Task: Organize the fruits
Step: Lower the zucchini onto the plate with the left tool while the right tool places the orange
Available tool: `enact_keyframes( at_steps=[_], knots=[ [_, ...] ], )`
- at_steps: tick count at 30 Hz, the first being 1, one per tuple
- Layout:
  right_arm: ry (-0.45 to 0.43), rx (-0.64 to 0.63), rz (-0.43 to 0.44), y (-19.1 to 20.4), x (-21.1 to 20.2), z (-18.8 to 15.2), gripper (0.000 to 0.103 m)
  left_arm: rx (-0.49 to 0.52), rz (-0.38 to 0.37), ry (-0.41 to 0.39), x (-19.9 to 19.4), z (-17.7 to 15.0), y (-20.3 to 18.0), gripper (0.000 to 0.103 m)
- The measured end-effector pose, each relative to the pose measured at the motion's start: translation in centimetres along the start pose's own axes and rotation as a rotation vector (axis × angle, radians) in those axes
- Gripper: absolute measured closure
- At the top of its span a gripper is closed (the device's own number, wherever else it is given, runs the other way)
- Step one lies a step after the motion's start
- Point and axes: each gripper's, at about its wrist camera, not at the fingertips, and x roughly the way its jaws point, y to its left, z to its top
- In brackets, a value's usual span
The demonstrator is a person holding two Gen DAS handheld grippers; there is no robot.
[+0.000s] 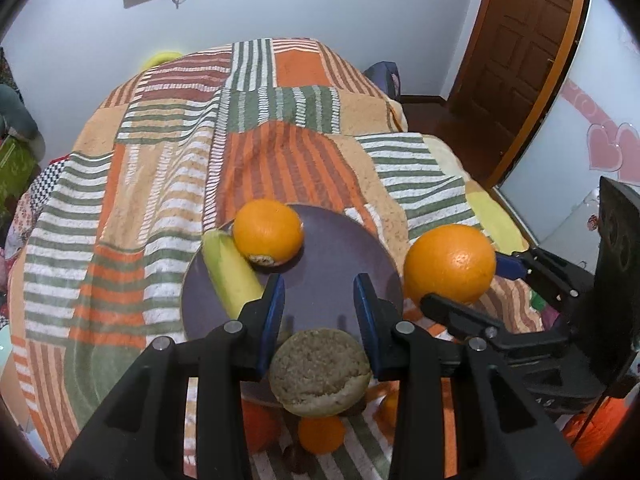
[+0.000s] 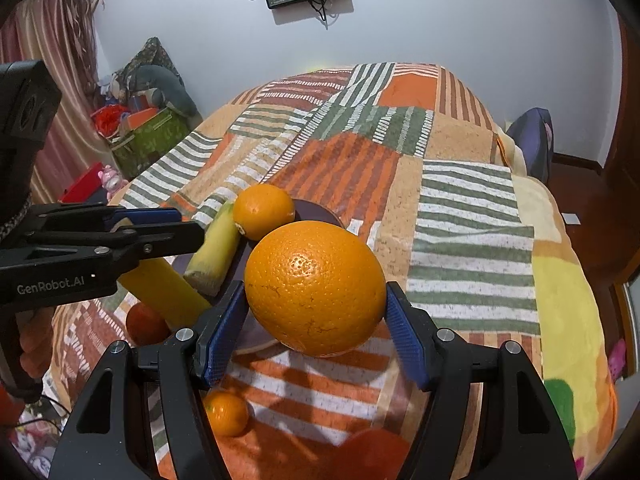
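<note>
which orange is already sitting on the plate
The smaller orange beside the green-yellow banana on the purple plate. The big orange is held off it in the right tool.

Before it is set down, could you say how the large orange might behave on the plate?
Round, the large orange may well roll on the flat plate. Its size suggests weight; the dimpled peel probably grips the blue fingers.

Two bananas point(image 2: 216, 256), one plate point(image 1: 328, 280) — at least four oranges point(image 2: 316, 288).
</note>
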Motion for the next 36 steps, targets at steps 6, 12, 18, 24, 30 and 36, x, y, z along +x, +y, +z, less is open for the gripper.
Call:
enact_keyframes(
  at_steps=[6,12,18,24,30,36],
  knots=[
    [-0.010,-0.013,-0.010,0.1,0.8,1.1,0.038,0.029,-0.017,-0.019,0.6,1.5,-0.5,0.068],
    [0.005,-0.028,-0.014,0.3,2.1,1.7,0.038,0.006,-0.035,0.022,2.6,1.8,0.5,0.067],
    [0.036,-0.047,-0.008,0.7,4.0,2.1,0.038,-0.003,-0.018,0.010,3.2,2.3,1.6,0.067],
    [0.067,-0.070,-0.003,1.5,5.6,2.6,0.038,-0.018,0.020,0.030,4.4,2.6,3.1,0.066],
    [0.096,-0.102,-0.019,1.9,6.4,3.0,0.038,-0.035,0.044,0.033,5.3,2.8,4.3,0.064],
    [0.157,-0.106,-0.018,2.1,7.5,2.9,0.038,-0.088,0.058,0.029,5.4,2.5,6.1,0.050]
  ],
)
